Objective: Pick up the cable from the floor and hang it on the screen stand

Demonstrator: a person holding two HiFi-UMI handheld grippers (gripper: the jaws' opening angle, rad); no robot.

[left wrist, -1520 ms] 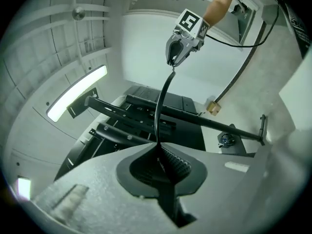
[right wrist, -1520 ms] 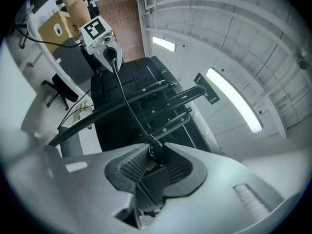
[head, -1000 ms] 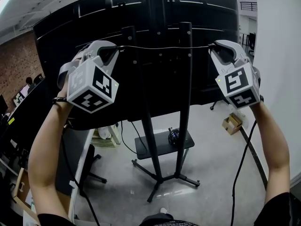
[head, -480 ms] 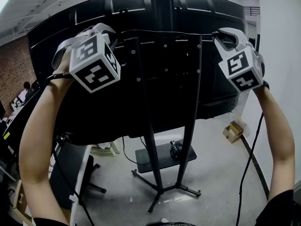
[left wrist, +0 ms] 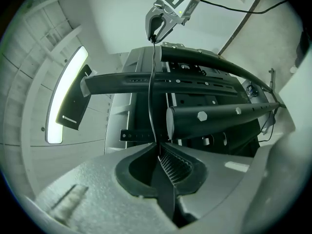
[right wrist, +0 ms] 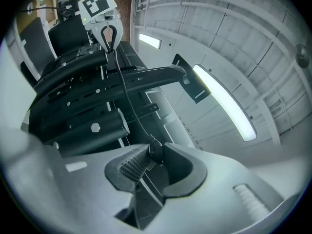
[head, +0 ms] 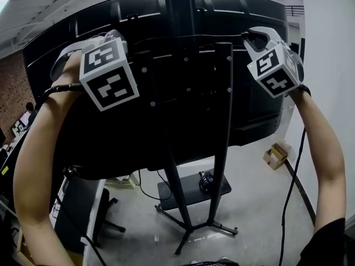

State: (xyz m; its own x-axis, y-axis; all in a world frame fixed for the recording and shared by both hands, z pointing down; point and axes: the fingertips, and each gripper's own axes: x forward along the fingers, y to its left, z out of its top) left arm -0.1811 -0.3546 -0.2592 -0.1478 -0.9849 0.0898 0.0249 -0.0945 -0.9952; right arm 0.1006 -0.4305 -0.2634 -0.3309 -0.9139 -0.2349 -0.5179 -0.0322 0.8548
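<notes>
The left gripper (left wrist: 158,149) has its fingers closed on the thin black cable (left wrist: 152,87), and the right gripper (right wrist: 150,154) grips it further along. The cable is stretched taut between them, high across the uprights of the screen stand (head: 221,121), behind the screen (head: 111,134)

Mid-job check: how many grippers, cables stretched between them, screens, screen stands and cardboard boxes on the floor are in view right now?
Grippers: 2 (left gripper, right gripper, both clamped on the cable)
cable stretched between them: 1
screen: 1
screen stand: 1
cardboard box: 1
Total: 6
</notes>
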